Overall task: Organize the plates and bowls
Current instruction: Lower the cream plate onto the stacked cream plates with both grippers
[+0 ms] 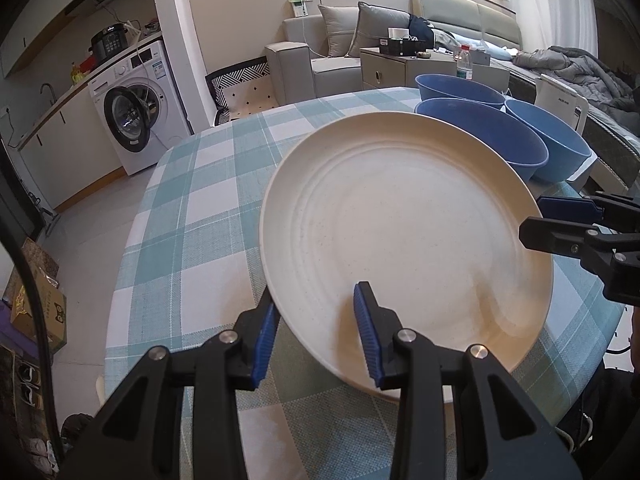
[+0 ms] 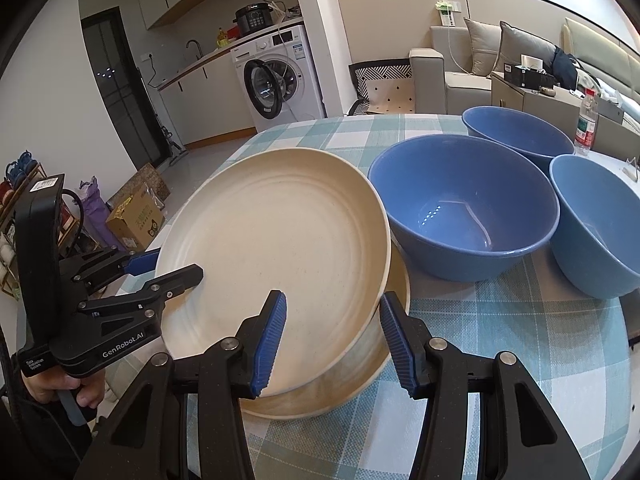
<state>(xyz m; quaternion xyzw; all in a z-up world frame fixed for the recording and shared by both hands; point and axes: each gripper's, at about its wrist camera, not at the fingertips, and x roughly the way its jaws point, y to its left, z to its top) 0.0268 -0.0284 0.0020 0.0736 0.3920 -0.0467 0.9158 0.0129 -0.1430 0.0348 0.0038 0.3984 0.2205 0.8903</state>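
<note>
An upper cream plate point(image 1: 400, 220) point(image 2: 272, 232) is held tilted, its left side raised, over a lower cream plate point(image 2: 340, 384) on the checked tablecloth point(image 2: 500, 340). My left gripper point(image 1: 316, 294) point(image 2: 178, 264) is shut on the upper plate's near-left rim, one pad above it and one below. Across from it, my right gripper point(image 2: 333, 295) point(image 1: 532, 218) is shut on the right rim, with its left pad inside the plate and its right pad outside. Three blue bowls stand upright and apart behind the plates: a middle bowl point(image 2: 464, 208), a far bowl point(image 2: 516, 132) and a right bowl point(image 2: 596, 220).
A water bottle point(image 2: 586, 120) and a low cabinet stand past the table's far edge. The tablecloth's left half point(image 1: 200, 200) holds nothing. A washing machine point(image 1: 136, 112) and cardboard boxes point(image 2: 136, 216) are on the floor side. A hand point(image 2: 60, 384) grips the left tool.
</note>
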